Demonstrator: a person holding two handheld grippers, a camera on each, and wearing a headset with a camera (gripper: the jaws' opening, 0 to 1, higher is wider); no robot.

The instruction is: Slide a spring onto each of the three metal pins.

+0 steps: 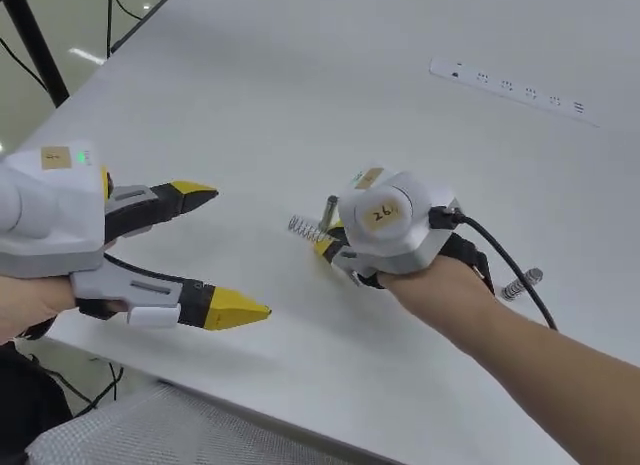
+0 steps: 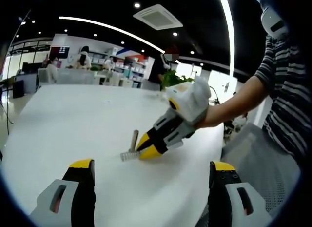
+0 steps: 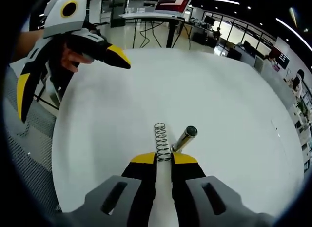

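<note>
In the centre of the head view, the right gripper (image 1: 327, 248) pointed left and down at the white workbench (image 1: 300, 85). It was gripped by a hand (image 1: 435, 290) whose forearm ran in from the lower right. Its yellow-tipped jaws pinched one end of a small coiled steel spring (image 1: 303, 228). A short grey metal pin (image 1: 330, 209) stood just beside the spring. At the left edge, the left gripper (image 1: 228, 253) pointed right, jaws spread wide. Another pin wearing a spring (image 1: 520, 284) lay at lower right.

The white table (image 1: 330, 95) spans the head view. A power strip (image 1: 515, 88) lies on it at upper right. A metal pin (image 1: 330, 209) stands near centre, and a spring-wrapped pin (image 1: 521, 283) lies at right.
</note>
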